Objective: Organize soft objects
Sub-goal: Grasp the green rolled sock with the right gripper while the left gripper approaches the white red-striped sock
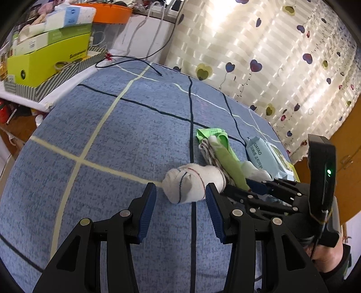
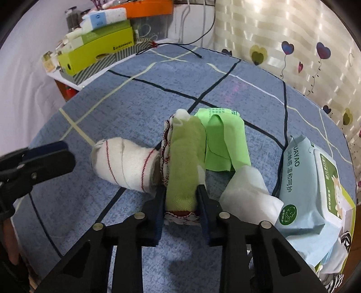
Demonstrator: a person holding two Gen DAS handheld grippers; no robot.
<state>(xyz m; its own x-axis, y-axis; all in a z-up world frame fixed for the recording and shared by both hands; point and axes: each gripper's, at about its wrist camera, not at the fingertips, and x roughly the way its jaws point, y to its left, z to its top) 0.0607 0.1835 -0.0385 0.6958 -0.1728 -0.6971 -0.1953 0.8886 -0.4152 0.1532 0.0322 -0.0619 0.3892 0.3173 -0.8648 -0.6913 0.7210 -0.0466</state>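
Observation:
A rolled white sock [image 1: 191, 182] [image 2: 124, 162] with thin red and blue lines lies on the blue bedsheet [image 1: 112, 139]. My left gripper [image 1: 180, 196] is open just in front of it, jaws to either side of its near end, empty. My right gripper [image 2: 180, 193] is shut on a green rolled cloth [image 2: 183, 162] that lies on a white cloth with red trim [image 2: 165, 144]; the green cloth also shows in the left wrist view [image 1: 230, 160]. A bright green tissue pack [image 2: 223, 139] lies behind it. A white roll [image 2: 248, 191] lies to the right.
A pale blue wet-wipes pack [image 2: 304, 187] [image 1: 261, 155] lies at the bed's right edge. A shelf with lime green boxes [image 1: 47, 58] and an orange tray [image 1: 112, 13] stands at the back left. A heart-print curtain [image 1: 270, 56] hangs behind. A black cable [image 1: 135, 60] lies on the far sheet.

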